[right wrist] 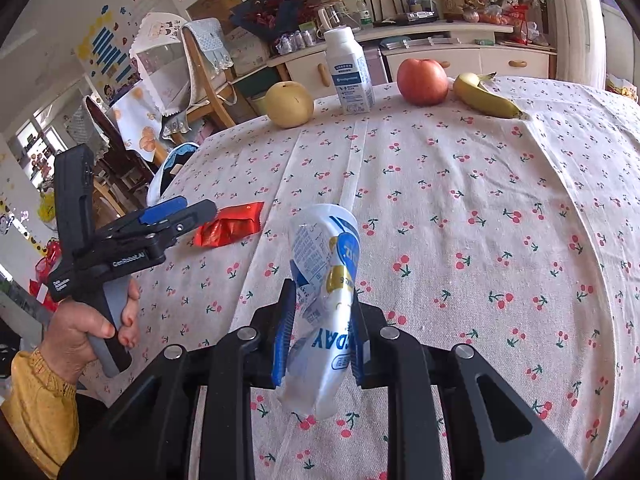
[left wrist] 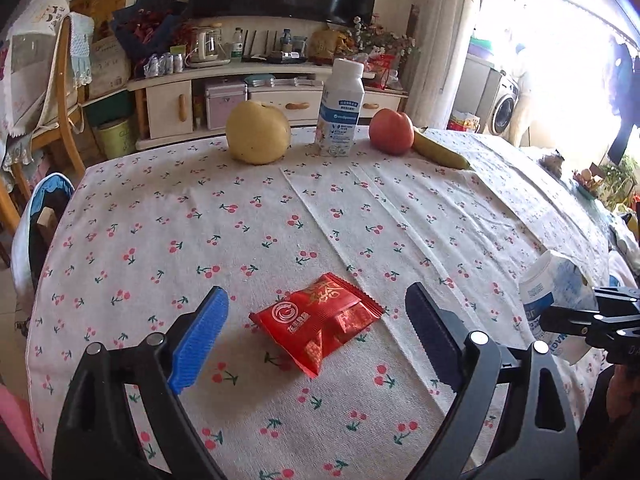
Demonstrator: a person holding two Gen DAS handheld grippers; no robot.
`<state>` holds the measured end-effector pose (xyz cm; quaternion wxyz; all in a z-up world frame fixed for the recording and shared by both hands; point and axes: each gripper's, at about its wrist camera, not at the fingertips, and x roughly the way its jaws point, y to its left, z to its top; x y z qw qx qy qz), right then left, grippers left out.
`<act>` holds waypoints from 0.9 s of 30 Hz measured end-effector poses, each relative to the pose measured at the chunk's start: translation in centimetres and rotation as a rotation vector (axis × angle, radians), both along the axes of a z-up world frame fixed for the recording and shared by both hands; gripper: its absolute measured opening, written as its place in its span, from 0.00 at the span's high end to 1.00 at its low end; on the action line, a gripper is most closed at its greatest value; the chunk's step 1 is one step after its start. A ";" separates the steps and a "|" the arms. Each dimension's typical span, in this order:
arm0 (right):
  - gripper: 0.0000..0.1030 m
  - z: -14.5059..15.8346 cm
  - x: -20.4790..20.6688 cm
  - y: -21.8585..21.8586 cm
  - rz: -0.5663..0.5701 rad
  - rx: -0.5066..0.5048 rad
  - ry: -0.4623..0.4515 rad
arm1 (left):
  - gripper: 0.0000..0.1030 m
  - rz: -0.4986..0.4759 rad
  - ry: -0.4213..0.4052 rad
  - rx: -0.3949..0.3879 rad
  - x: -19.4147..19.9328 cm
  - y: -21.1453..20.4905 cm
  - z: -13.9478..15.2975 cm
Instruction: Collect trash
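While ribbed right gripper (right wrist: pixel 320 336) fingers pinch crumpled white pouch (right wrist: pixel 324 280), left gripper (left wrist: pixel 316 320) fingers wide around glossy red wrapper (left wrist: pixel 316 322).

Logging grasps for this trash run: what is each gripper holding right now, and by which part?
The right gripper pinches the crumpled white-and-blue pouch across its middle. The left gripper is open around the red wrapper, holding nothing.

Both tools are black plastic frames with round silver screws at the joints and ribbed blue fingers (left wrist: pixel 199 334). The left tool (right wrist: pixel 188 212) carries white lettering; bare skin, red-painted nails and a mustard-yellow sleeve (right wrist: pixel 38 404) show behind it.
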<state>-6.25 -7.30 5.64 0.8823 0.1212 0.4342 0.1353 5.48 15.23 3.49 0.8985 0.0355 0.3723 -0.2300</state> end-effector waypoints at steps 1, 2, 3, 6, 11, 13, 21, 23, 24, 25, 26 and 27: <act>0.76 -0.1 0.2 0.2 0.006 -0.001 0.003 | 0.12 -0.011 0.010 0.015 0.5 -0.3 -0.4; 0.76 -0.1 0.4 0.4 0.012 -0.003 0.005 | 0.12 -0.021 0.029 0.019 0.9 -0.5 -0.7; 0.76 -0.2 0.6 0.7 0.018 -0.007 0.006 | 0.12 -0.030 0.052 0.016 1.3 -0.6 -1.1; 0.76 -0.4 1.0 1.0 0.023 -0.009 0.012 | 0.12 -0.055 0.107 0.000 1.9 -1.0 -1.9; 0.76 -0.6 1.7 0.6 0.004 0.001 0.020 | 0.12 -0.087 0.171 0.007 1.5 -1.7 -2.6; 0.76 -0.6 1.8 0.4 -0.001 -0.001 0.018 | 0.12 -0.112 0.185 0.004 0.9 -2.1 -2.5; 0.76 -0.5 1.7 0.1 -0.009 0.006 0.020 | 0.12 -0.072 0.076 0.072 0.0 -2.8 -1.2; 0.76 -0.4 1.7 0.1 -0.008 0.008 0.021 | 0.12 -0.051 0.070 0.072 0.4 -2.9 -1.4; 0.76 -0.5 1.8 0.0 -0.007 0.010 0.023 | 0.12 -0.051 0.072 0.077 0.4 -3.1 -1.5; 0.76 -0.5 1.8 0.0 -0.007 0.013 0.025 | 0.13 -0.055 0.072 0.088 0.6 -3.4 -1.7; 0.76 -0.5 1.8 0.0 -0.005 0.015 0.026 | 0.15 -0.059 0.071 0.109 0.6 -3.9 -1.9; 0.76 -0.4 1.8 0.1 -0.004 0.015 0.026 | 0.21 -0.064 0.073 0.128 0.5 -4.3 -2.2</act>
